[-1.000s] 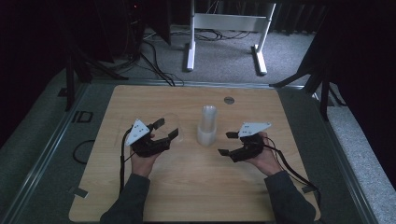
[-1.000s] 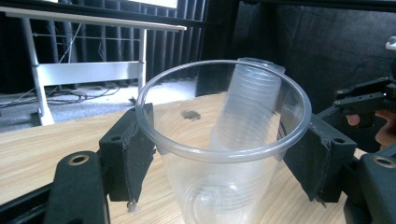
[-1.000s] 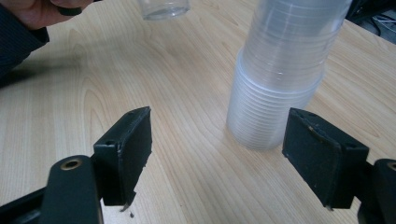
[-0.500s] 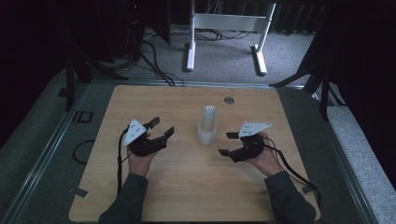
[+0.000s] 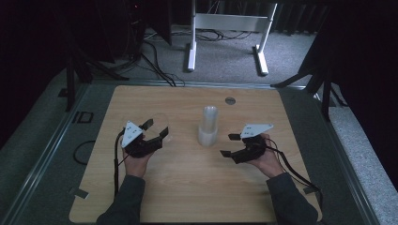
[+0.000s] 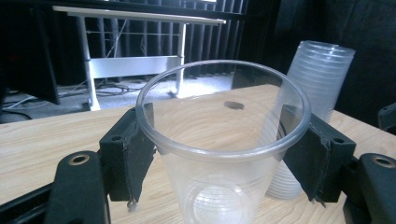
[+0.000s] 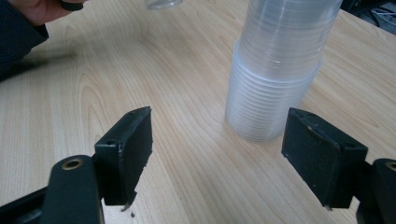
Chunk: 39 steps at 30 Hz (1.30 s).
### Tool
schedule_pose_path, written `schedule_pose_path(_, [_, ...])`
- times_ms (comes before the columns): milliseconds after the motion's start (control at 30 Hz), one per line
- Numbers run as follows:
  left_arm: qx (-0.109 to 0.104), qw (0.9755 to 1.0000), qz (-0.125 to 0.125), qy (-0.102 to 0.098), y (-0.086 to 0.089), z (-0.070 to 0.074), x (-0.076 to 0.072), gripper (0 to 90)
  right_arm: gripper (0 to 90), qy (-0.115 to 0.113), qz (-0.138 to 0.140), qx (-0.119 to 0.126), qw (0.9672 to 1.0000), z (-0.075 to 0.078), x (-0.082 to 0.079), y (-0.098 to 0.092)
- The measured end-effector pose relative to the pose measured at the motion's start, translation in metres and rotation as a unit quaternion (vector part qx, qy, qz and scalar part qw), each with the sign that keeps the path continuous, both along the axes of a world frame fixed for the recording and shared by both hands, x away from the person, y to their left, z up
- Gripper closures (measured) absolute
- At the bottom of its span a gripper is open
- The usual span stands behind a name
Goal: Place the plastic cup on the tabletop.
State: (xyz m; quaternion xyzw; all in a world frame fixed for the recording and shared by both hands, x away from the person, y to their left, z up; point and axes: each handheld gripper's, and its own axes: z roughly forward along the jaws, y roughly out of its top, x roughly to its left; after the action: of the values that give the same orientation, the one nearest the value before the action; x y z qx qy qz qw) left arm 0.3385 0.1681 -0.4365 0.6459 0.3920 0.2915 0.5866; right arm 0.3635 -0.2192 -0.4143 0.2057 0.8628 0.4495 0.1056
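A single clear plastic cup stands upright between the black pads of my left gripper, which is shut on its sides just under the rim. In the high view this gripper and its cup are at the table's left centre. A tall stack of clear cups stands on the table in the middle, apart from both grippers. My right gripper is to the right of the stack, open with nothing between its pads. In its own view the stack rises just beyond the wide-set jaws of the right gripper.
The wooden table has a small round metal grommet near its far edge. A white desk frame and floor cables lie beyond the table. A sleeve of the other arm shows at the top left of the right gripper view.
My left gripper has drifted slightly to the left with the cup, away from the stack. The right gripper has stayed where it was.
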Motion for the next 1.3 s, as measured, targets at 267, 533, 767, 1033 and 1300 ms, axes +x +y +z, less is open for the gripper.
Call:
schedule_pose_path(267, [0.007, 0.9999, 0.015, 0.004, 0.004, -0.006, 0.001, 28.9, 24.2, 0.0, 0.001, -0.001, 1.0, 0.0, 0.0, -0.002])
schedule_pose_path(533, [0.021, 0.9989, 0.039, 0.014, 0.009, -0.014, 0.004, 28.8, 24.3, 0.0, 0.001, 0.001, 1.0, 0.0, 0.0, -0.003])
schedule_pose_path(767, [0.029, 0.9971, 0.065, 0.027, 0.014, -0.02, 0.007, 28.8, 24.2, -0.001, 0.001, 0.001, 1.0, 0.0, -0.001, -0.003])
schedule_pose_path(1033, [0.041, 0.9941, 0.095, 0.033, 0.019, -0.026, 0.011, 28.9, 24.2, -0.002, 0.002, 0.002, 1.0, 0.001, -0.001, -0.004])
schedule_pose_path(1300, [0.052, 0.9894, 0.13, 0.039, 0.022, -0.031, 0.015, 28.4, 24.2, -0.002, 0.003, 0.004, 1.0, 0.0, -0.001, -0.004])
